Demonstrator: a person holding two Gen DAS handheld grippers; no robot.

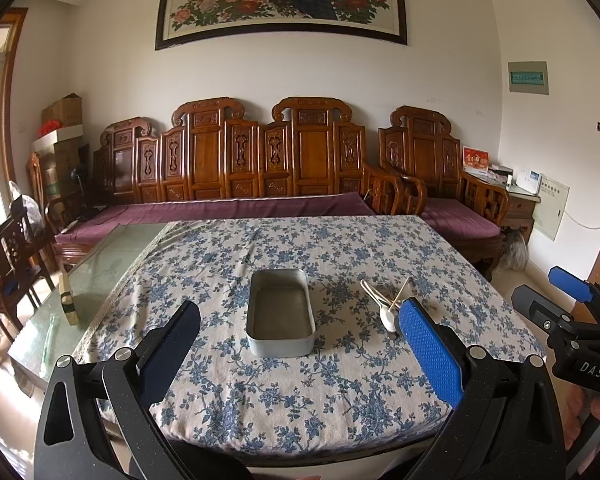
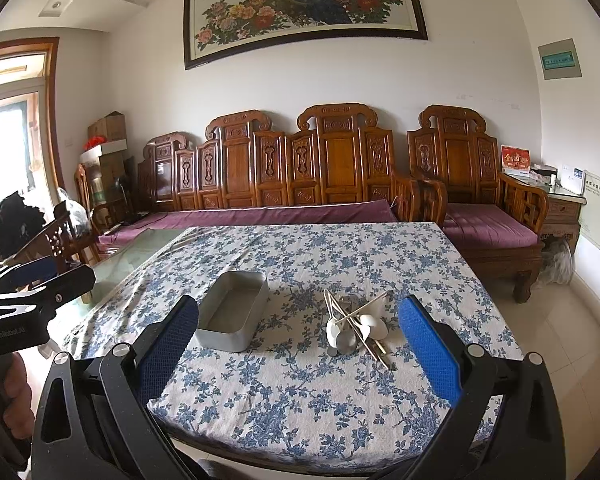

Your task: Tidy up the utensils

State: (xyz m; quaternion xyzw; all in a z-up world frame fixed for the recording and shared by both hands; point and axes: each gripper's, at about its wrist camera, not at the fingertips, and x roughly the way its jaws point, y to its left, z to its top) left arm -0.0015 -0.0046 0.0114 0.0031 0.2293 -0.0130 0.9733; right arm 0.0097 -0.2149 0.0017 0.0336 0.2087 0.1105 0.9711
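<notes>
My left gripper (image 1: 300, 344) has its jaws spread wide with nothing between them; the metal tray (image 1: 281, 312) sits on the cloth-covered surface (image 1: 300, 408) just ahead, centred in the gap. My right gripper (image 2: 298, 344) is likewise spread and bare, and the pile of utensils (image 2: 354, 326) lies ahead between its 2 fingers, beside the tray.

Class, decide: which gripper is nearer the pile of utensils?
Right. The right gripper faces the utensil pile almost head-on; the left gripper lines up with the metal tin, the pile off to its right.
</notes>
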